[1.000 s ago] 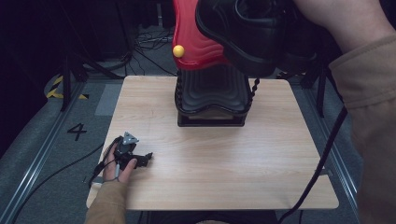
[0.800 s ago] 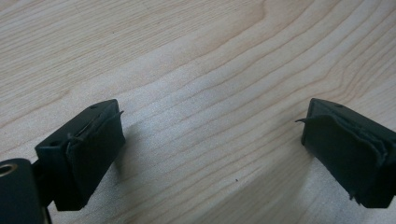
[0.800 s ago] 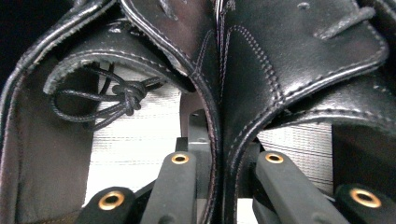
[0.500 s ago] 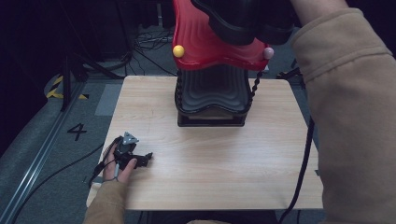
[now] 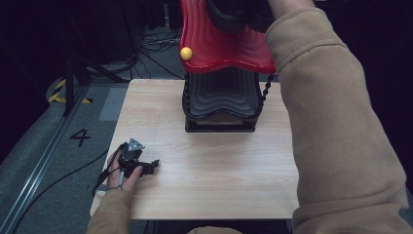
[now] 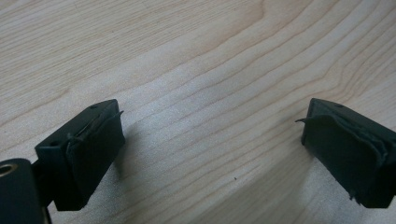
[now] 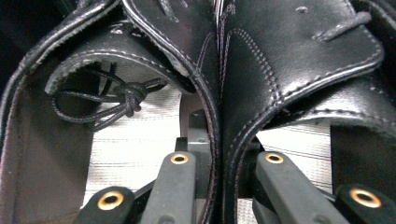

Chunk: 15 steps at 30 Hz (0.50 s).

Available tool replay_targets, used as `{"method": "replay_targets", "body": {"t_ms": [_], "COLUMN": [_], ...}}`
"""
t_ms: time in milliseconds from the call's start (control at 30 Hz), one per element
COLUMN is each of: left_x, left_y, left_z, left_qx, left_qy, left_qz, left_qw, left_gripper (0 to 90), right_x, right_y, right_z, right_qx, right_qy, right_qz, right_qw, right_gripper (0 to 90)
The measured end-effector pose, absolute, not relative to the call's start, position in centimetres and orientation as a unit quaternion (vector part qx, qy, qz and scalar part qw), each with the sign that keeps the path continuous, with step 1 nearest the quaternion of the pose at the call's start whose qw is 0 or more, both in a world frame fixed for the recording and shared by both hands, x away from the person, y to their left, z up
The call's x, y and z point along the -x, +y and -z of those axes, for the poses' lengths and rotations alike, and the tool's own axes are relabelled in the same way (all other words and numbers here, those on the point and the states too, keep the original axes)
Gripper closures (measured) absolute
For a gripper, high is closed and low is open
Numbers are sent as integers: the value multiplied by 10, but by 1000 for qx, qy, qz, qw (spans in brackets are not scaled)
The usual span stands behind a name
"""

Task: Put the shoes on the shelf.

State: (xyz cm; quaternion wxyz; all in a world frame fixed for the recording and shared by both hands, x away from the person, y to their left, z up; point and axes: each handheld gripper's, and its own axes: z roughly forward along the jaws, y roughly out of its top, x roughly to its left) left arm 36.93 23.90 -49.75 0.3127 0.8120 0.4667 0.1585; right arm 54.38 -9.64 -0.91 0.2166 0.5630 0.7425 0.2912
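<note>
High view is showing a person working at a pale wooden tabletop (image 5: 219, 185). The left tool (image 5: 146, 168) is lying low on the near left part of the tabletop, with the left hand (image 5: 122, 170) wrapped around it. Its jaws are standing wide apart with nothing between them; the left gripper view is looking past the two black pads (image 6: 91, 149) onto bare wood grain.

At the far edge of the tabletop a black ribbed stand (image 5: 221, 102) is sitting upright, with a beaded black cord (image 5: 265, 90) hanging down its right side. Above it, close to the camera, a red wavy-edged piece (image 5: 219, 46) carrying a small yellow ball (image 5: 185, 53) is hovering, together with a dark leather item (image 5: 238, 12).

The right arm, in a tan sleeve (image 5: 336, 136), is reaching up across the right side. In the right gripper view, the right tool (image 7: 224, 177) is pinching the stitched edge of a black leather glove (image 7: 289, 60) between narrow jaws, a knotted lace (image 7: 121, 100) hanging at the left.
</note>
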Motion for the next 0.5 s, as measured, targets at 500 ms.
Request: {"method": "replay_targets", "body": {"t_ms": [500], "left_x": [-369], "left_y": [239], "left_z": [497], "left_qx": [-812], "left_qy": [467], "left_qz": [-158], "left_qw": [313], "left_gripper": [61], "right_x": [-566], "right_y": [-86], "right_z": [47], "right_qx": [-573], "right_qy": [732], "right_qz": [-277], "right_qw": [244], "right_gripper": [810]}}
